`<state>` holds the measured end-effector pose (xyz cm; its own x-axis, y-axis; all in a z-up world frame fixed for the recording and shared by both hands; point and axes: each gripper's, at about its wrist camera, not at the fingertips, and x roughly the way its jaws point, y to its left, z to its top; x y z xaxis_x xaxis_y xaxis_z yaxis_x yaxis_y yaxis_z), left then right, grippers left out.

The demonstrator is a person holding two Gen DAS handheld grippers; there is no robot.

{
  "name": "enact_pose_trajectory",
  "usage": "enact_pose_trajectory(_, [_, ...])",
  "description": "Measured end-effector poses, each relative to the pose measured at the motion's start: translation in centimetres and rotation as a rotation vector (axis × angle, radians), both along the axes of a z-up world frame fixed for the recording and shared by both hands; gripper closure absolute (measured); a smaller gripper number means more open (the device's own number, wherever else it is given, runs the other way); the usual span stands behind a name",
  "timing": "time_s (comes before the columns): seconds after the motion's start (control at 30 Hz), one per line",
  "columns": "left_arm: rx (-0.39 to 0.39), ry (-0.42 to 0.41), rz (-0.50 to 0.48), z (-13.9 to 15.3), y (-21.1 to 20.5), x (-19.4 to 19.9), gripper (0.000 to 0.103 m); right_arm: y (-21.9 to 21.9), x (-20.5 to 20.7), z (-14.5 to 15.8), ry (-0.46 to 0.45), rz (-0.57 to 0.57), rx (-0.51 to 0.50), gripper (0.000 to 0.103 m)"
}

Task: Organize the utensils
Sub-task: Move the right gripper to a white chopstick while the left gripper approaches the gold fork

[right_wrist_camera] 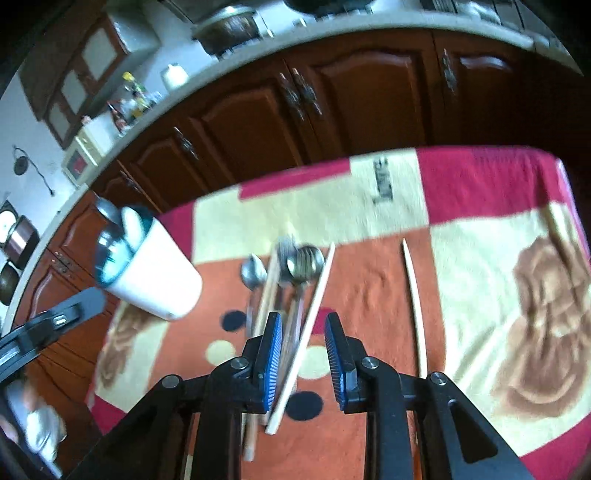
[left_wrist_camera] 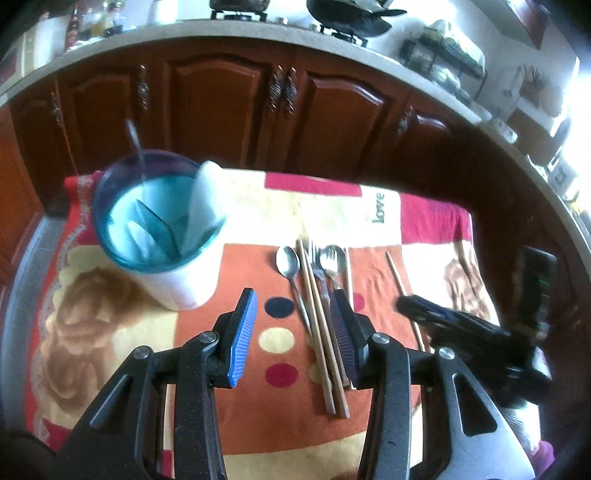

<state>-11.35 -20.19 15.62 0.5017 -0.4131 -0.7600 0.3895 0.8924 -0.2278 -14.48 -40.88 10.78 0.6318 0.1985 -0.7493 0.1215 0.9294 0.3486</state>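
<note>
Utensils lie bunched at table centre, w/ holder cup far left. Both hand-held grippers, left & right, are spread, holding nothing. Risk: right one pinches several pieces together, so they slip.

A patchwork red, cream and orange cloth covers the bench. Behind it stand dark wooden cabinet doors, topped by a pale stone counter.

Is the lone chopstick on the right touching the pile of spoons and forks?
Apart. The right wrist view shows bare orange cloth between the lone chopstick and the utensil pile.
</note>
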Motion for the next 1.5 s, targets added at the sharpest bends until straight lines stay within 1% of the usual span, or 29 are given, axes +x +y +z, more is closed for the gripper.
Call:
enact_pose_trajectory(0.13, [0.017, 0.027, -0.017, -1.1, -0.6, 0.2, 0.062, 0.8, 2.9, -3.2, 0.066, 0.003, 0.009, 0.079])
enact_pose_trajectory(0.23, [0.027, 0.041, -0.022, -1.8, -0.6, 0.4, 0.062, 1.3, 4.6, -4.4, 0.091, 0.001, 0.031, 0.079])
enact_pose_trajectory(0.3, [0.027, 0.055, -0.017, -2.3, -0.4, 0.7, 0.062, 1.7, 5.8, -5.3, 0.127, 0.015, 0.026, 0.079])
enact_pose_trajectory(0.33, [0.024, 0.063, -0.014, -2.5, -0.4, 0.9, 0.062, 1.9, 6.1, -5.6, 0.135, 0.021, 0.018, 0.079])
enact_pose_trajectory(0.37, [0.022, 0.071, -0.011, -2.7, -0.4, 1.1, 0.062, 2.2, 6.4, -5.8, 0.14, 0.02, -0.019, 0.079])
enact_pose_trajectory(0.47, [0.024, 0.081, -0.012, -3.2, -0.7, 1.2, 0.062, 2.3, 6.5, -6.0, 0.145, 0.029, -0.045, 0.079])
enact_pose_trajectory(0.53, [0.027, 0.088, -0.019, -3.4, -1.1, 1.2, 0.062, 2.3, 6.3, -5.9, 0.143, 0.035, -0.08, 0.08])
enact_pose_trajectory(0.6, [0.026, 0.091, -0.029, -3.5, -1.4, 1.1, 0.062, 1.9, 5.5, -5.6, 0.145, 0.031, -0.109, 0.084])
enact_pose_trajectory(0.7, [0.024, 0.094, -0.042, -3.6, -1.9, 1.0, 0.062, 0.2, 3.7, -5.4, 0.137, 0.014, -0.093, 0.085])
enact_pose_trajectory(0.77, [0.024, 0.101, -0.049, -3.9, -2.4, 1.0, 0.062, -1.6, 2.0, -5.6, 0.155, -0.02, -0.094, 0.086])
enact_pose_trajectory(0.87, [0.026, 0.11, -0.064, -4.3, -3.3, 0.8, 0.062, -4.7, -0.5, -6.0, 0.161, -0.049, 0.005, 0.086])
enact_pose_trajectory(1.0, [0.017, 0.136, -0.084, -4.8, -4.9, 0.7, 0.062, -6.7, -2.8, -4.8, 0.119, -0.072, 0.049, 0.086])
enact_pose_trajectory(1.07, [0.0, 0.146, -0.102, -4.9, -5.8, 0.7, 0.062, -7.3, -3.6, -3.9, 0.096, -0.076, 0.065, 0.079])
enact_pose_trajectory(1.1, [-0.008, 0.149, -0.11, -5.0, -6.4, 0.7, 0.062, -7.4, -3.8, -3.5, 0.086, -0.08, 0.063, 0.076])
enact_pose_trajectory(1.2, [-0.019, 0.153, -0.138, -5.2, -8.3, 0.9, 0.062, -7.9, -4.1, -2.6, 0.063, -0.082, 0.052, 0.076])
enact_pose_trajectory(1.3, [-0.023, 0.155, -0.165, -5.7, -10.2, 1.4, 0.062, -7.6, -2.9, -2.2, 0.059, -0.088, 0.017, 0.076])
enact_pose_trajectory(1.4, [-0.025, 0.188, -0.175, -6.6, -11.9, 2.3, 0.062, -7.9, -2.2, -2.5, 0.056, -0.091, 0.007, 0.076])
enact_pose_trajectory(1.5, [-0.016, 0.205, -0.175, -7.3, -13.4, 3.0, 0.062, -8.9, -2.0, -2.9, 0.057, -0.108, 0.035, 0.076])
